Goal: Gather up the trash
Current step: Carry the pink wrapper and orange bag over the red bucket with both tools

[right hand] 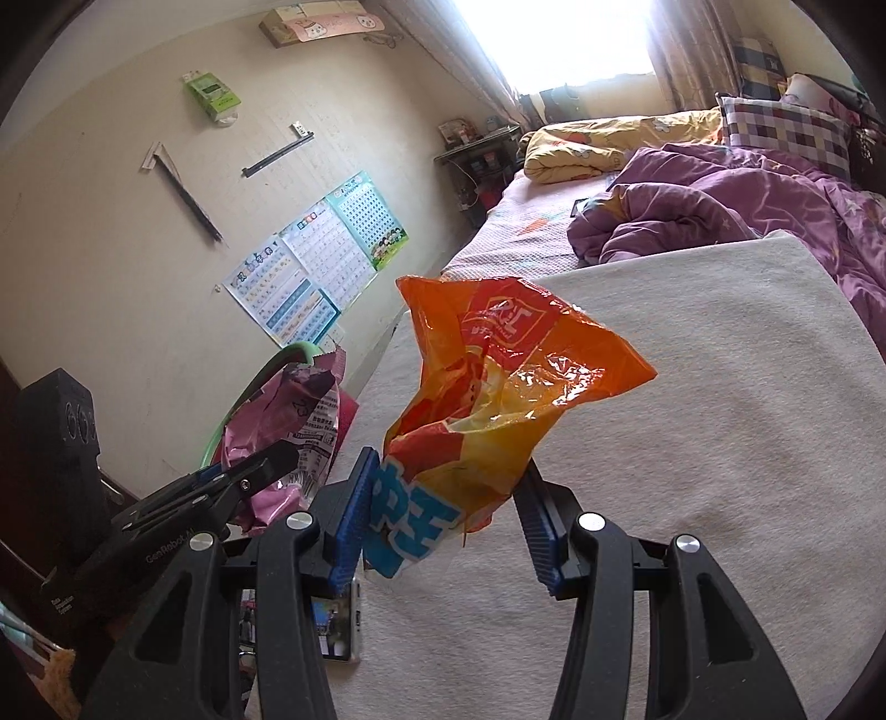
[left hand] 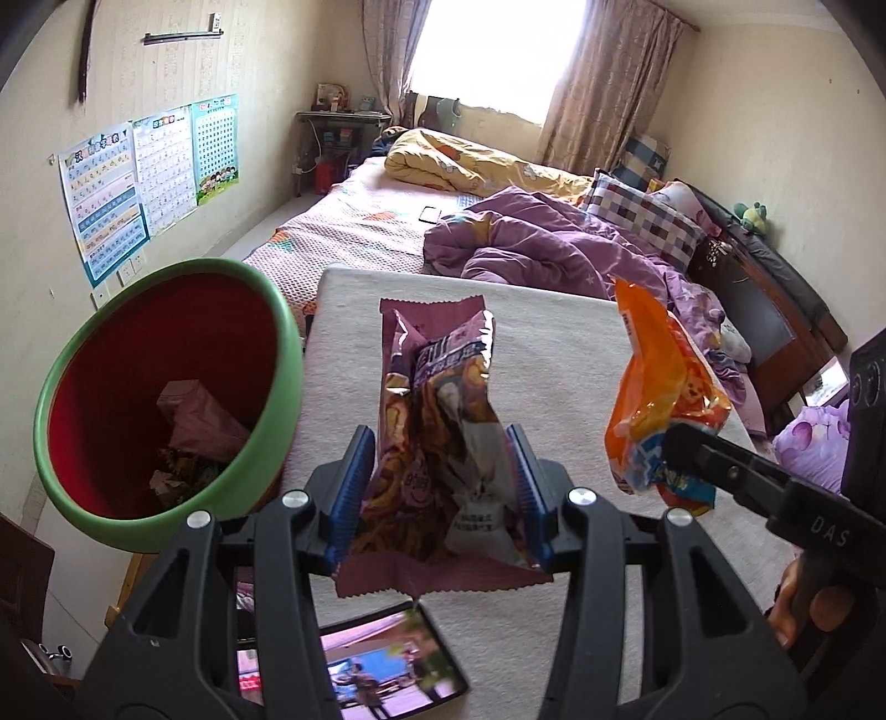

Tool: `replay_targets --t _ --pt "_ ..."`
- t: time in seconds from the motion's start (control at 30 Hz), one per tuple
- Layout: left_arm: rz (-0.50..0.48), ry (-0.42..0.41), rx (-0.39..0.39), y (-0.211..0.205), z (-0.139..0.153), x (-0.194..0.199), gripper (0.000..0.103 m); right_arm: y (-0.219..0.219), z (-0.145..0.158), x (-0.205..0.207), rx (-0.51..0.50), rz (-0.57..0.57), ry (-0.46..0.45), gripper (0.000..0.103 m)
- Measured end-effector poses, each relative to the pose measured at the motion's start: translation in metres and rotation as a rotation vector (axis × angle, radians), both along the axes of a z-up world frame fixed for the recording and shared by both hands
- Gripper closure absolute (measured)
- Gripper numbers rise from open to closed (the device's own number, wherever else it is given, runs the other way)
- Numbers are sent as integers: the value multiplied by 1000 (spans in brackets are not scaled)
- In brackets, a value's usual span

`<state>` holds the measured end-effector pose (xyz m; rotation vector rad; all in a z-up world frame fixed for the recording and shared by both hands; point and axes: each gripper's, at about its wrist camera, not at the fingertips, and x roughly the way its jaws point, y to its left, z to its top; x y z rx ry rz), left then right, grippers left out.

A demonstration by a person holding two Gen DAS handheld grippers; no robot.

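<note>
I hold 2 wrappers aloft above the beige padded board [left hand: 554,354]: my left gripper [left hand: 440,493] clamps the crinkled purple snack wrapper [left hand: 437,421], my right gripper [right hand: 443,515] pinches the orange plastic bag [right hand: 487,376]. Next I judge both go into the green-rimmed red bin [left hand: 166,387] off the board's left edge.

This is a lived-in bedroom in a home. Ahead of the grippers lies a bed [left hand: 354,221] with a rumpled purple duvet [left hand: 531,243], a yellow quilt [left hand: 443,160] and a checked pillow [left hand: 642,216]. Beyond it, curtains [left hand: 603,83] frame a bright window [left hand: 498,50]. Children's learning charts [left hand: 149,177] hang on the wall to the left, and a small cluttered desk [left hand: 338,119] stands in the far corner.
</note>
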<state>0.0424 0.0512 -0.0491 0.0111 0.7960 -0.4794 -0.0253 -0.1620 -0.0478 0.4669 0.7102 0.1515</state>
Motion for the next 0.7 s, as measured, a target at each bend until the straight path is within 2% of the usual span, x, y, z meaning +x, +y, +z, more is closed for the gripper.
replay_targets --t 0.7 --pt "84 -35 18 100 2 37 57 75 0 22 -26 11 -13 56"
